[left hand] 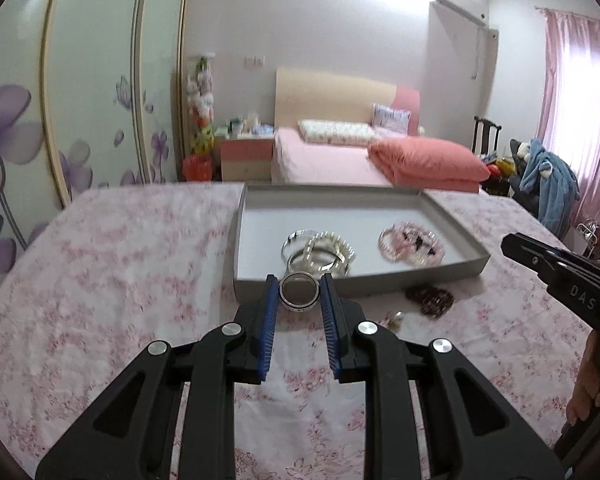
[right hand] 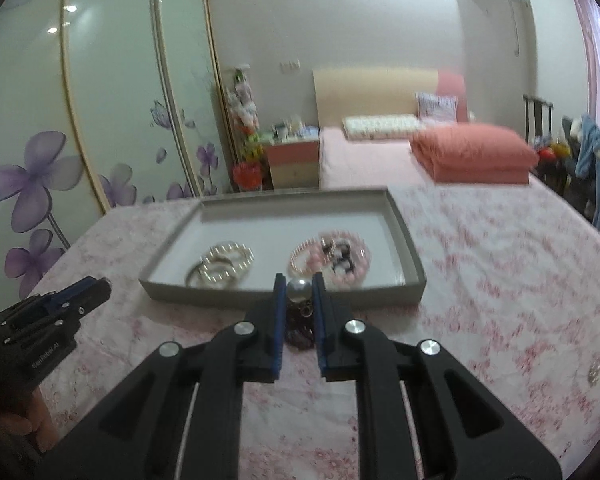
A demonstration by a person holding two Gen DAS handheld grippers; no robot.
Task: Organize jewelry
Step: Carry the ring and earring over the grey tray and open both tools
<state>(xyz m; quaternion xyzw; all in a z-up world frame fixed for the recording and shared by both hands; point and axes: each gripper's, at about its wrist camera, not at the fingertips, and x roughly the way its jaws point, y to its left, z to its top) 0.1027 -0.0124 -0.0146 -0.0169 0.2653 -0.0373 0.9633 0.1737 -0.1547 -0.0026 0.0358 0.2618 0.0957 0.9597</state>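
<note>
My left gripper (left hand: 299, 293) is shut on a silver ring (left hand: 299, 290), held up just in front of the grey tray (left hand: 356, 278). In the tray lie silver and pearl bangles (left hand: 320, 254) and pink bead bracelets (left hand: 411, 245). A dark bead bracelet (left hand: 430, 297) and a small pearl piece (left hand: 396, 317) lie on the floral cloth before the tray. My right gripper (right hand: 298, 292) is shut on a pearl earring (right hand: 298, 290) with a small dangling part below it, raised near the tray's (right hand: 284, 300) front wall. The left gripper (right hand: 76, 300) shows at the left of the right wrist view, the right gripper (left hand: 556, 264) at the right of the left wrist view.
The table is covered with a pink floral cloth (left hand: 120, 280). A small silvery piece (right hand: 594, 372) lies on the cloth at the right. Behind stand a wardrobe with flower-printed doors (left hand: 80, 100), a bed (left hand: 340, 156) and a chair with clothes (left hand: 548, 176).
</note>
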